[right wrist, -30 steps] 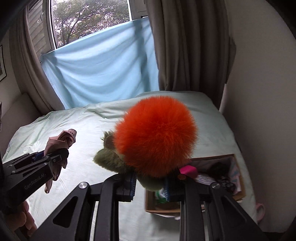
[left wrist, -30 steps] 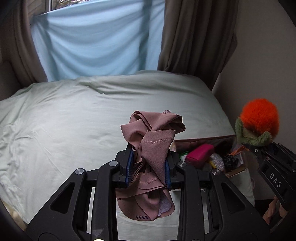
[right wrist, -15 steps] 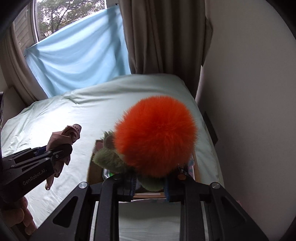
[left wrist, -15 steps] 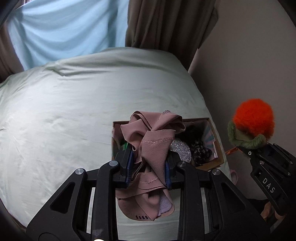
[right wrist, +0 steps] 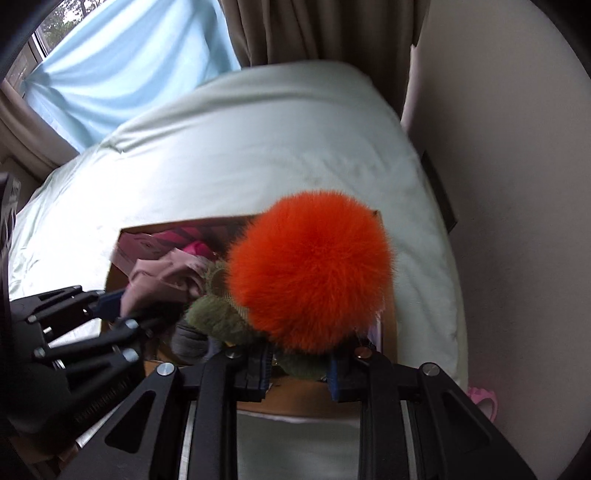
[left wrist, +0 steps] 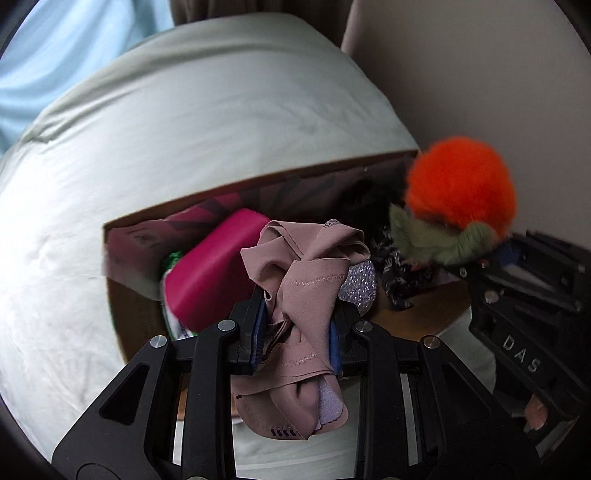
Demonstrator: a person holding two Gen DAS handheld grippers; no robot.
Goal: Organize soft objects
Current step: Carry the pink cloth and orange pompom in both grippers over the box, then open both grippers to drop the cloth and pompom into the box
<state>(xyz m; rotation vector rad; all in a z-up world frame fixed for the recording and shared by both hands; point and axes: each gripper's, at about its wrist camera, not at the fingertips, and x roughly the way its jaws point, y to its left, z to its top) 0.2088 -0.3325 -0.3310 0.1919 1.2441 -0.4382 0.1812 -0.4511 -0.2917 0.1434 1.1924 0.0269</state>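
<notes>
My left gripper (left wrist: 298, 334) is shut on a crumpled dusty-pink cloth (left wrist: 306, 280), which hangs over the open cardboard box (left wrist: 229, 190) on the bed. My right gripper (right wrist: 300, 363) is shut on the olive-green base of a fluffy orange pom-pom toy (right wrist: 310, 269), also above the box (right wrist: 177, 224). In the left wrist view the pom-pom toy (left wrist: 460, 195) and the right gripper sit at the right. In the right wrist view the pink cloth (right wrist: 162, 280) and the left gripper (right wrist: 110, 306) come in from the left, close beside the toy.
Inside the box lie a magenta case (left wrist: 214, 273), a silver sequinned item (left wrist: 358, 291) and a dark patterned fabric (left wrist: 399, 273). The pale green bedsheet (left wrist: 184, 129) spreads around it. A beige wall (right wrist: 517, 184) runs along the right, brown curtains (right wrist: 317, 29) behind. A pink object (right wrist: 484, 400) lies beside the bed.
Both grippers have tipped downward and dropped toward the box, which has grown large under them. The pink cloth and the pom-pom toy now hang over its opening, closer together.
</notes>
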